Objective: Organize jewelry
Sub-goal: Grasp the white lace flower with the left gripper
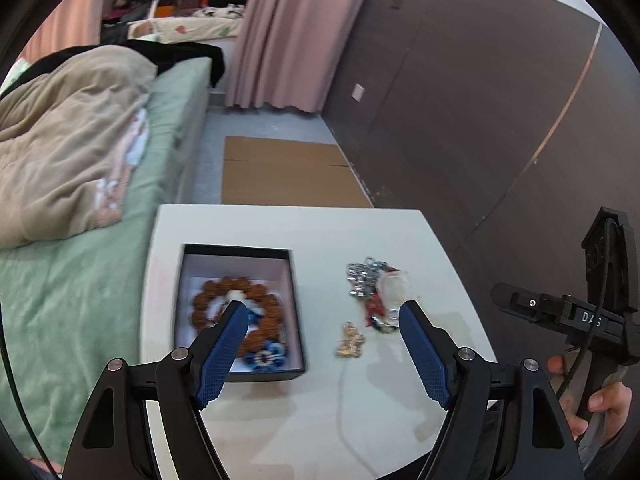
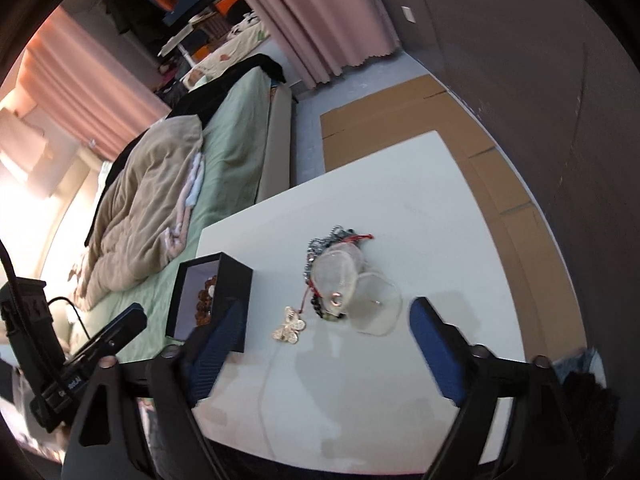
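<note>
White table [image 1: 280,228] beside a green-sheeted bed [image 1: 80,300], bearing a black box [image 1: 240,374] that holds a brown bead bracelet [image 1: 262,312] and a blue flower piece [image 1: 266,356]. Right of the box lie a gold butterfly pendant [image 2: 290,328] and a tangled jewelry pile [image 2: 340,268]. Left gripper [image 1: 320,312] and right gripper [image 2: 326,316] both hover spread wide, grasping nothing.

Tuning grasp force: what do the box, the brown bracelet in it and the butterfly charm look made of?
Box: likely rigid card, matte black outside, pale lining.
Brown bracelet: looks like wood or seed beads, bumpy and dull; blurred.
Butterfly charm: probably thin pale-gold metal, openwork and shiny.
</note>
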A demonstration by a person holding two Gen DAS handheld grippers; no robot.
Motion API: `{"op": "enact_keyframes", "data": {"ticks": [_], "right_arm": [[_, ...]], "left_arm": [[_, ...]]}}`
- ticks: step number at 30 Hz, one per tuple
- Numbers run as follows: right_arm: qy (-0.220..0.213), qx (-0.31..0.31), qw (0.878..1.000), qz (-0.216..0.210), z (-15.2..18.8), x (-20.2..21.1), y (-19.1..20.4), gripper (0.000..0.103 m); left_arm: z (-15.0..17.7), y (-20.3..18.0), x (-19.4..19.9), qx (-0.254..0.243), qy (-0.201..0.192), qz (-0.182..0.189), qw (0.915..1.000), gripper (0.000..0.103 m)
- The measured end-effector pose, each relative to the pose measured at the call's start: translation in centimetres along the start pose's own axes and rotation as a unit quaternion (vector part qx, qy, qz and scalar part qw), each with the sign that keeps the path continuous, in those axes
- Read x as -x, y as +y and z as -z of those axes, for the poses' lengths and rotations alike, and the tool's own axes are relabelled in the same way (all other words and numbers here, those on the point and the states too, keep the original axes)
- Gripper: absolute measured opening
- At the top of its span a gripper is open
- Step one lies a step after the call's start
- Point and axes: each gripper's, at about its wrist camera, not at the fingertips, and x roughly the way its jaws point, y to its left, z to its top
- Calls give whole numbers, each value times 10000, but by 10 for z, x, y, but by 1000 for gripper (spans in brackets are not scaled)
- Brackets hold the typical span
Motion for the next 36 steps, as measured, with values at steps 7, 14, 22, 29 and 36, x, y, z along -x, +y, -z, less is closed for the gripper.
{"op": "enact_keyframes", "data": {"ticks": [7, 14, 22, 29, 36], "right_arm": [[45, -484, 9987, -155, 6, 4, -33, 91], [-72, -801, 9967, -68, 14, 12, -60, 91], [-263, -1087, 9933, 287, 18, 26, -89, 91], [-401, -1265, 9893, 612, 20, 39, -107, 91], [-331, -1319, 9889, 595, 23, 38, -115, 91]], "left_arm": [[-7, -37, -26, -325, 252, 116, 9991, 78], [-11, -78, -57, -745, 613, 268, 9950, 70], [-13, -107, -98, -919, 1191, 213, 9884, 49], [-12, -121, -136, -1090, 1539, -57, 9821, 40], [1, -119, -165, -1166, 1818, -363, 9757, 23]]}}
